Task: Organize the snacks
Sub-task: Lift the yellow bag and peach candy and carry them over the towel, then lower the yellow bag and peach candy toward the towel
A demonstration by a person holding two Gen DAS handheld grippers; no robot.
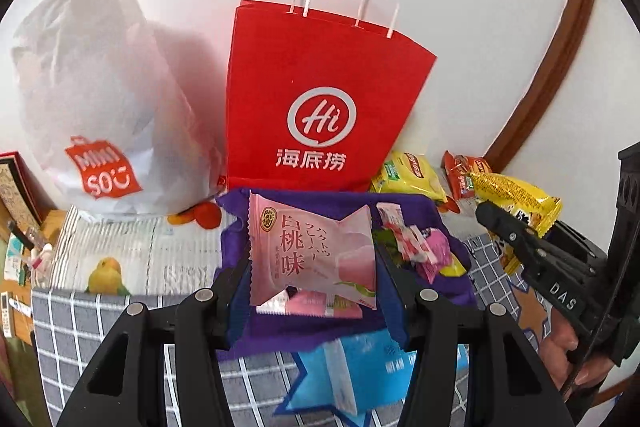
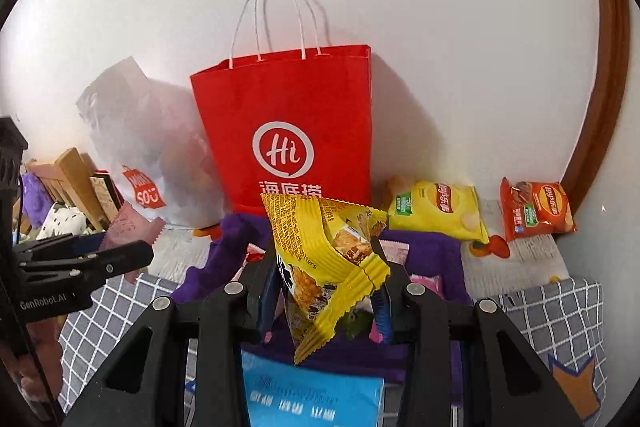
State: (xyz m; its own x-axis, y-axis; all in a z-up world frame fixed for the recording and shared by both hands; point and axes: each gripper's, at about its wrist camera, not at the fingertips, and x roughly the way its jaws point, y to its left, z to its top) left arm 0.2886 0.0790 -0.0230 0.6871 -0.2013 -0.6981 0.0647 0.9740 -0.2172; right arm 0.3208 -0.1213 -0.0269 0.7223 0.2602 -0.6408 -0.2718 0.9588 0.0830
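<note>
1. White wall closes the far side, with a red paper bag standing against it and a white plastic bag just to its left.
2. Below them lies a grey checked cloth, with a purple cloth bag spread on it near the red bag.
3. Left tongs are clamped on a pink peach-flavour snack packet, held up over the purple bag.
4. Right tongs are pinched tight on a yellow snack packet, also above the purple bag.
5. Small pink wrapped sweets lie inside the purple bag.
6. A blue packet lies at the near edge, under the tongs.
7. A yellow crisp bag and an orange-red crisp bag sit far right, by the wall.
</note>
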